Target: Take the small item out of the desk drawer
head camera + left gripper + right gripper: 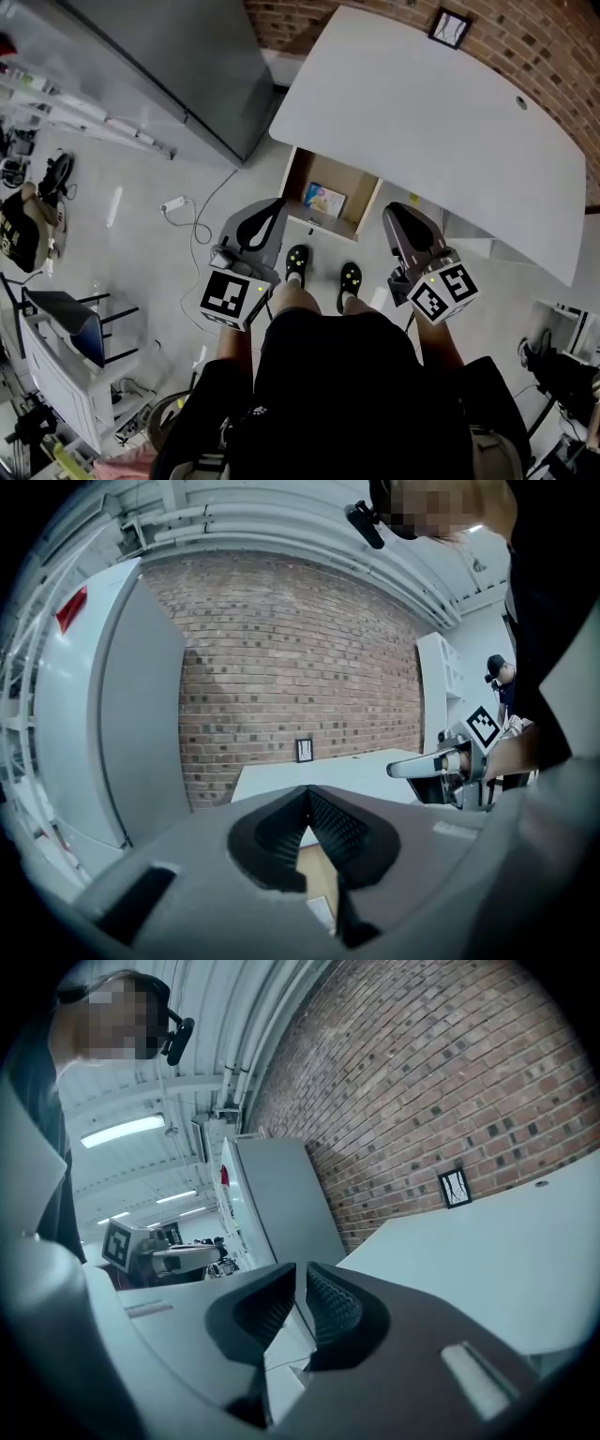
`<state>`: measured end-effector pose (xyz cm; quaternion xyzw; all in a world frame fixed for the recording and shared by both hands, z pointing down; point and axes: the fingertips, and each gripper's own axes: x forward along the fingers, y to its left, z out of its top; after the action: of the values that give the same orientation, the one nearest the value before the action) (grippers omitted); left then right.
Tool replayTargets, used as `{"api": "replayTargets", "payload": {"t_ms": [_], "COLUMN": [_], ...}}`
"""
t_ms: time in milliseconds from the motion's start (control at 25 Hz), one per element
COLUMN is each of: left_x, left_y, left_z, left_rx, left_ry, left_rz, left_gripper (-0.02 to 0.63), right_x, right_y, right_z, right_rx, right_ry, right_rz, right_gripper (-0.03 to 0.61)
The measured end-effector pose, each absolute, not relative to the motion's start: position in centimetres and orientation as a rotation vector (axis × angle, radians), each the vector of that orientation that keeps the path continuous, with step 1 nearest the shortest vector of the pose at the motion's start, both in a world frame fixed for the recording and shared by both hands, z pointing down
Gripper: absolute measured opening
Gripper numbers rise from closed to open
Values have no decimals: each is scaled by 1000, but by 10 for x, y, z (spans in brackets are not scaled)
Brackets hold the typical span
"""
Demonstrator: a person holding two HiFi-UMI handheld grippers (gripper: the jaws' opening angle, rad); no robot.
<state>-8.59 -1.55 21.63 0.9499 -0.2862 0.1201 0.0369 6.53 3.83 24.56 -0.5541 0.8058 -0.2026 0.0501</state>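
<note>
Below, open desk drawer (362, 195) holding small colourful item (324, 199), left gripper (307, 803) closed, empty, right gripper (301, 1283) slightly parted, empty.

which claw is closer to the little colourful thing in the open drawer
Left, by a little. The left claw sits just outside the left wall of the drawer, beside the colourful item; the right claw is beyond the right wall, farther off.

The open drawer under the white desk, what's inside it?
One small colourful item lies flat on the wooden bottom of the drawer. The desk top covers the drawer's back part, so anything there cannot be seen.
</note>
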Motion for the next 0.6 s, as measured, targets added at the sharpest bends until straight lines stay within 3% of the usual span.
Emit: {"api": "replayTargets", "payload": {"t_ms": [600], "left_x": [-85], "left_y": [-81], "left_z": [242], "left_rx": [2981], "left_ry": [-571], "left_rz": [439], "left_gripper": [-2], "right_x": [56], "right_y": [10], "right_z": [263], "right_rx": [-1933], "right_ry": [2239], "right_rz": [-656], "right_gripper": [29]}}
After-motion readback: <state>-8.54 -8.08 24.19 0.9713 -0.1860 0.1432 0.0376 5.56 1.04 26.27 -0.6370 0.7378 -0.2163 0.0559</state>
